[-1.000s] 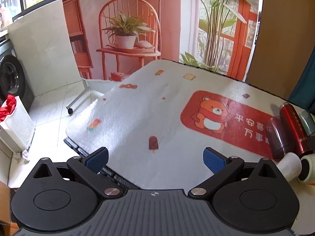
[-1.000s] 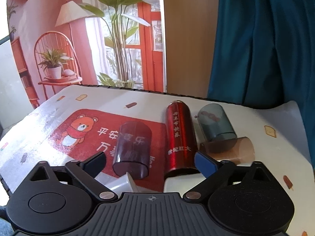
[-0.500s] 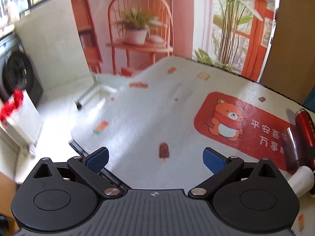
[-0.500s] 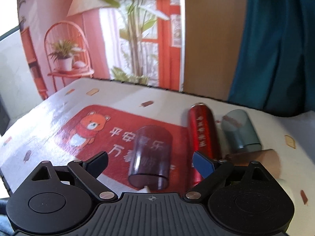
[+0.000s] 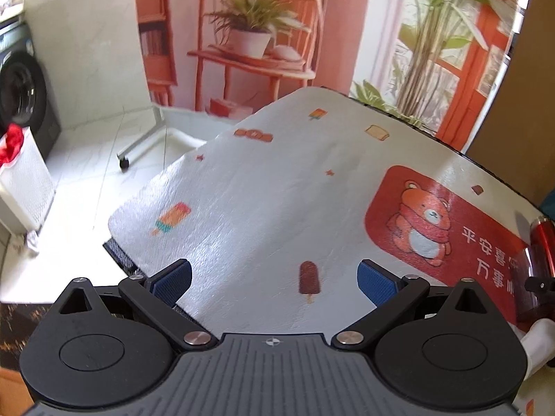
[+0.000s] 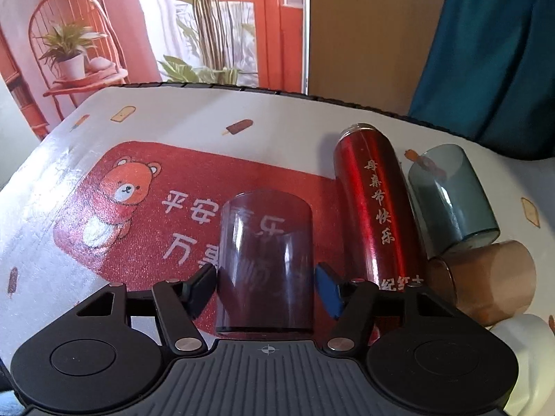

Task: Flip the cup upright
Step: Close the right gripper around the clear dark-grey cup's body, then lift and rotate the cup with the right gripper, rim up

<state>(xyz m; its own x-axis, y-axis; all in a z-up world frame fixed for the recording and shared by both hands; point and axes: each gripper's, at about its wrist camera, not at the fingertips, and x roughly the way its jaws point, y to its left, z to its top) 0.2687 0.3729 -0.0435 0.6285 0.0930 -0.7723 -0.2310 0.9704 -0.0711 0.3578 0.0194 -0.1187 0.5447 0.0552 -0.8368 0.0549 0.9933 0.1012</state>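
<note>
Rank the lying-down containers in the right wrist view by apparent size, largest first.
1. Dark purple translucent cup, though it is nearest the camera, so unsure.
2. Red metallic bottle.
3. Blue-grey translucent cup and brown translucent cup look alike.

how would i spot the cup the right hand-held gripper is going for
Find the red bear panel on the white table mat. The dark purple cup lies on its side at the panel's right end, between the right hand-held gripper fingers. Unlike the neighbouring opaque red flask, it is see-through, short and wide.
</note>
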